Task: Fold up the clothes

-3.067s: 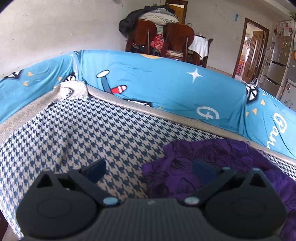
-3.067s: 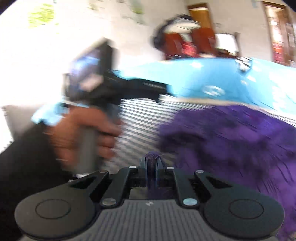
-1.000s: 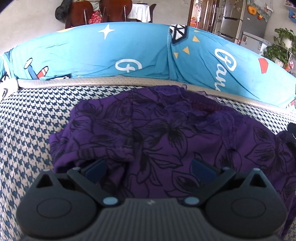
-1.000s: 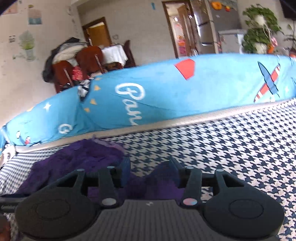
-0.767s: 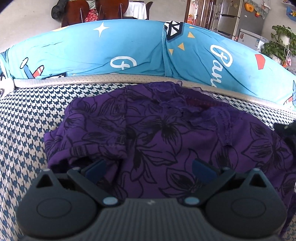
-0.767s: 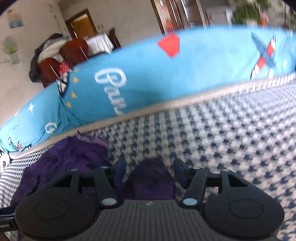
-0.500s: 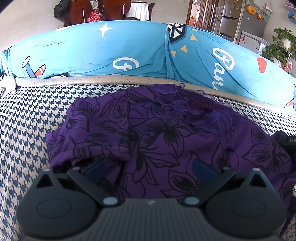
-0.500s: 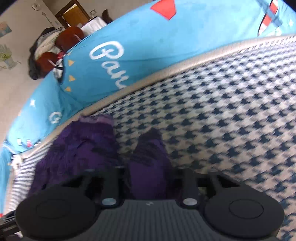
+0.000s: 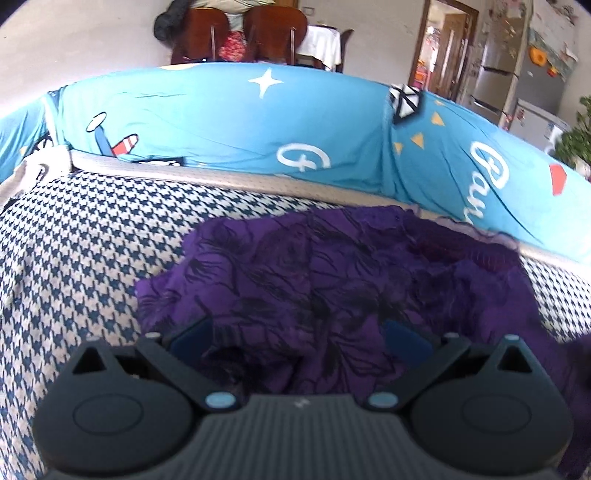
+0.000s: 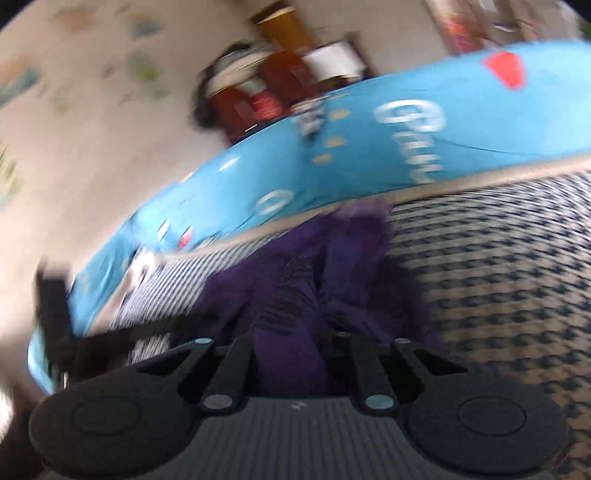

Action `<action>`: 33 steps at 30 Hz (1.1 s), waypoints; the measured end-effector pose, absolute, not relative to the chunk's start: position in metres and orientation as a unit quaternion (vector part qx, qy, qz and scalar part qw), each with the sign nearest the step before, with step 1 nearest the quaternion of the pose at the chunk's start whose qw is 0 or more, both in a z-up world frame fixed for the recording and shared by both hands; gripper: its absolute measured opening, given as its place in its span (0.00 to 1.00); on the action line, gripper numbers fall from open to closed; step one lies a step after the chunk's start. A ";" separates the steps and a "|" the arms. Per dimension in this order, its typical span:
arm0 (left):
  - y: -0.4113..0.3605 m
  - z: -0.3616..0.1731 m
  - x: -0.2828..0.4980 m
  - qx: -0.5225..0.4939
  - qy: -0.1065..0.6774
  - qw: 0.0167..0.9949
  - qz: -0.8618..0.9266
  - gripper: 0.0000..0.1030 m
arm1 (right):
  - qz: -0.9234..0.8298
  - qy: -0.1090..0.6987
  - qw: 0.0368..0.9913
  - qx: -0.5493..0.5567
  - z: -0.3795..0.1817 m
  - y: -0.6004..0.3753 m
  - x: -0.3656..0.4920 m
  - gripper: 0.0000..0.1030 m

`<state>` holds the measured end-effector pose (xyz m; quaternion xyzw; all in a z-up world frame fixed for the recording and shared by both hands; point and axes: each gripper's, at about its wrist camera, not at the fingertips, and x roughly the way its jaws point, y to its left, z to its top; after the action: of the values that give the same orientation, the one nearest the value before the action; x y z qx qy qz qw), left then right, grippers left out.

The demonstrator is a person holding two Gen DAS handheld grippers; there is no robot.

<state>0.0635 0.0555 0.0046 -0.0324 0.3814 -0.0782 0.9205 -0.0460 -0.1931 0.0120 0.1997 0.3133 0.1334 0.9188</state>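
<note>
A purple garment with a black flower print [image 9: 332, 280] lies crumpled on the houndstooth sofa seat [image 9: 74, 236]. My left gripper [image 9: 295, 338] is open, its blue pads either side of the garment's near edge, low over it. In the blurred right wrist view the same purple garment [image 10: 295, 295] runs up between my right gripper's [image 10: 290, 345] fingers, which are partly closed on a fold of it. The left gripper's dark handle [image 10: 110, 328] shows at the left there.
A blue printed cushion cover [image 9: 221, 122] runs along the sofa back. Behind it stand wooden chairs [image 9: 240, 33] piled with clothes, a doorway and a fridge [image 9: 517, 81]. Houndstooth seat [image 10: 517, 277] stretches to the right of the garment.
The left view has swung left, so the garment now sits right of centre. The right gripper closed on a purple fold and swung fast toward the left, blurring its view.
</note>
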 end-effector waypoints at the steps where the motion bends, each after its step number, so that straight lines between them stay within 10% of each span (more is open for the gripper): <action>1: 0.057 0.005 0.064 -0.034 0.380 0.921 -0.077 1.00 | 0.149 0.318 0.918 0.182 0.010 -0.179 -0.049 0.12; 33: 0.034 -0.018 0.060 0.023 0.412 0.907 -0.084 1.00 | 0.070 0.317 0.940 0.110 0.020 -0.182 -0.023 0.52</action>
<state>0.0596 0.0337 -0.0175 0.0229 0.4116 -0.0837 0.9072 -0.0228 -0.1819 0.0201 0.1099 0.3166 0.0695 0.9396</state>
